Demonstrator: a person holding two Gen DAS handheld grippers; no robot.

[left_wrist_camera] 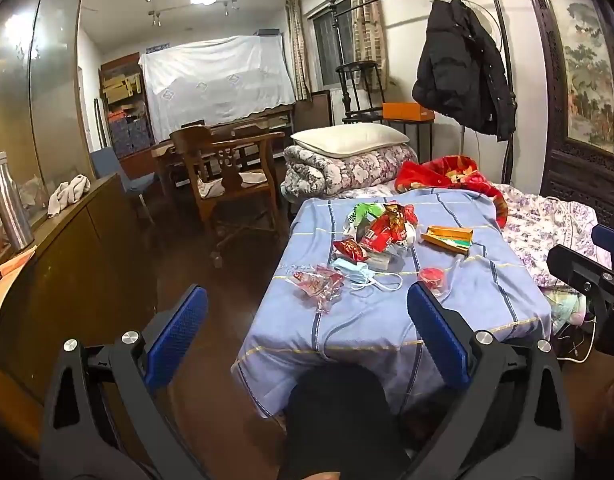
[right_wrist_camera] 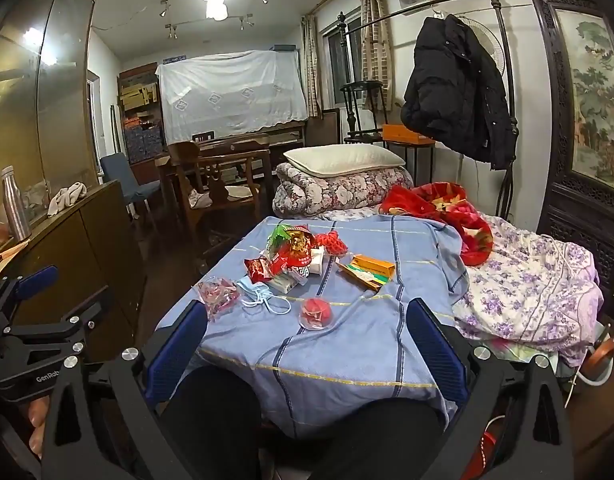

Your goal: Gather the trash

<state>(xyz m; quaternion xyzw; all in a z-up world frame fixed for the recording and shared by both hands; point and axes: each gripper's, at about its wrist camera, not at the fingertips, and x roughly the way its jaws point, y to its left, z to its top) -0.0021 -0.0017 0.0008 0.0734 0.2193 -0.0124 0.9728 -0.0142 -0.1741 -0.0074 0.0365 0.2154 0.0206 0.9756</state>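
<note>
Trash lies on a blue striped sheet (left_wrist_camera: pixel 371 320) (right_wrist_camera: pixel 347 344) over the near end of a bed: a heap of red snack wrappers (left_wrist_camera: pixel 381 230) (right_wrist_camera: pixel 293 256), a blue face mask (left_wrist_camera: pixel 353 272) (right_wrist_camera: pixel 259 290), a clear crumpled wrapper (left_wrist_camera: pixel 321 286) (right_wrist_camera: pixel 219 296), a yellow-green box (left_wrist_camera: pixel 447 238) (right_wrist_camera: pixel 367 272) and a round clear lid with red inside (left_wrist_camera: pixel 431 276) (right_wrist_camera: pixel 317 312). My left gripper (left_wrist_camera: pixel 307 308) is open, short of the bed's left corner. My right gripper (right_wrist_camera: pixel 307 320) is open too, facing the bed end, holding nothing.
A wooden cabinet (left_wrist_camera: pixel 67 256) with a steel bottle (left_wrist_camera: pixel 11 204) runs along the left. A wooden armchair (left_wrist_camera: pixel 231 176) stands beyond the bed's left side. A folded quilt and pillow (right_wrist_camera: pixel 343 184), a red blanket (right_wrist_camera: pixel 447 208) and a floral cover (right_wrist_camera: pixel 539 288) lie on the bed. The person's dark knees (right_wrist_camera: pixel 211 412) are below.
</note>
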